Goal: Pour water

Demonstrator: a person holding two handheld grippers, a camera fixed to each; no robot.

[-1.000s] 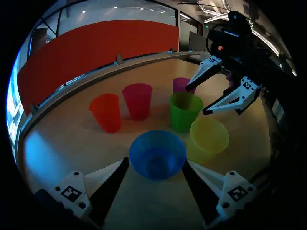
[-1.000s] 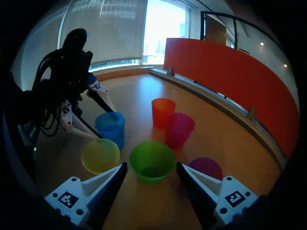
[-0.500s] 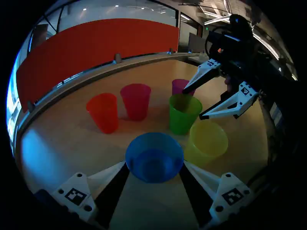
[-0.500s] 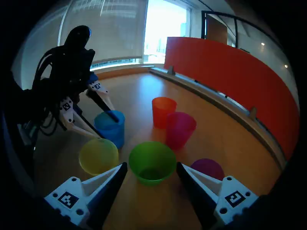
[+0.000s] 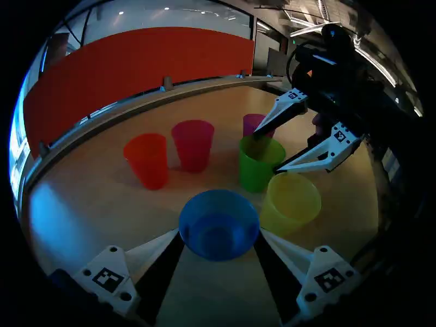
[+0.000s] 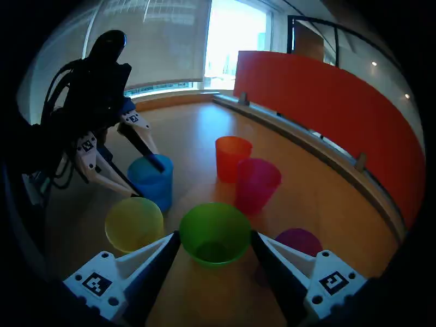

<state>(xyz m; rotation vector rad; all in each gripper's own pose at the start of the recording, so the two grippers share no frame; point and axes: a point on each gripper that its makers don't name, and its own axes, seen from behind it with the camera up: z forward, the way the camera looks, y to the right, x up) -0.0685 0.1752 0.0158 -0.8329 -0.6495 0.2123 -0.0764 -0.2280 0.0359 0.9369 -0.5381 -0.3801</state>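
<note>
Square black-and-white patterned tags are showing on the white finger bases of both grippers, and they are the only markings to be seen. Six translucent plastic cups are standing close together on a light wooden tabletop (image 5: 98, 185), with a long red partition panel (image 5: 136, 60) running behind it. The left gripper (image 5: 218, 235) is straddling the translucent blue plastic cup (image 5: 219, 224), its fingers spread to the cup's width with the tips right against the walls; whether they are pressing cannot be told. The right gripper (image 6: 213, 235) is reaching around the translucent green plastic cup (image 6: 214, 233) in the same way, and its grip likewise cannot be told. The translucent yellow plastic cup (image 5: 290, 203) is sitting just beside both of these cups. Farther from the left gripper, the orange plastic cup (image 5: 147, 159) and the pink plastic cup (image 5: 192, 144) are standing side by side, and the purple plastic cup (image 5: 255, 124) is sitting partly hidden behind the green one
</note>
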